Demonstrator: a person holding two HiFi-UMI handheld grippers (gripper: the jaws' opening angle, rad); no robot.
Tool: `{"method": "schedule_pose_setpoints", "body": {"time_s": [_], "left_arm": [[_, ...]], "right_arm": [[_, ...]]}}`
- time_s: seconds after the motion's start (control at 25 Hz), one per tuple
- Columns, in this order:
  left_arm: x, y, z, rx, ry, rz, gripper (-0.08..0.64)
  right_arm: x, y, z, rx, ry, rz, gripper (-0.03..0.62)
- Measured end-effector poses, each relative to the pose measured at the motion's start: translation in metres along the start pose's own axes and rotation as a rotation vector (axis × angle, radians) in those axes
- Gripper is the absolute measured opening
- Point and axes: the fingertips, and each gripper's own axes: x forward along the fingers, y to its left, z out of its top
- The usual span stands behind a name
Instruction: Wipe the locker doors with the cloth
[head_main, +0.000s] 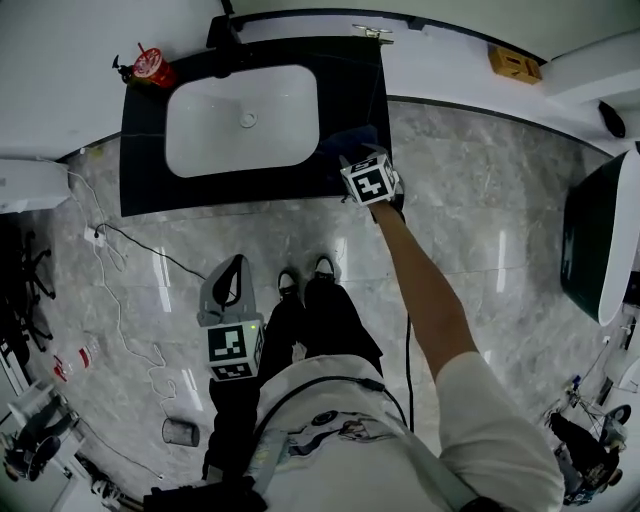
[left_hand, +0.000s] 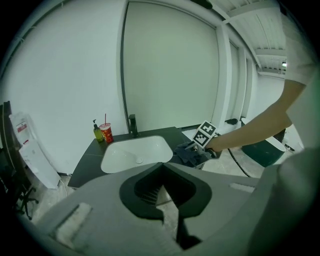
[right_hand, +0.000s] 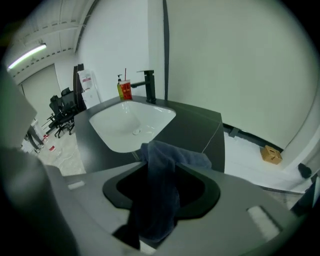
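Right gripper (head_main: 362, 160) is clamped on the crumpled dark blue cloth (right_hand: 162, 175), lifted above the black vanity counter (head_main: 350, 90), seemingly readied for wiping; left gripper (left_hand: 167, 202) hangs low, jaws together, empty, kept clear.

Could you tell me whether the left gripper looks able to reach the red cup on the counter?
Probably yes: the left gripper hangs shut and empty by the person's leg, and only the sink lies between it and the red cup at the counter's back left corner. It would need opening first.
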Motion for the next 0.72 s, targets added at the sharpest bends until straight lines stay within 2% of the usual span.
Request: {"method": "schedule_pose_setpoints", "body": {"time_s": [0.12,0.32,0.48,0.72], "left_arm": [[0.0,0.0,-0.005,-0.002,0.019,0.011,0.0],[0.001,0.001,-0.01,-0.013,0.035,0.023,0.0],[-0.002,-0.006,-0.007,-0.004,0.018,0.021,0.0],[-0.012,-0.014,-0.008,-0.008,-0.006,0.007,0.0]], "right_arm": [[0.021,-0.002,-0.011,-0.008,0.068,-0.009,0.158],[0.023,-0.005,-0.01,-0.024,0.072,-0.036,0.094],[0.001,-0.006,-0.005,-0.009,-0.013,-0.031,0.086],[-0.069,-0.002,0.005,0.041,-0.191,-0.061,0.086]]}}
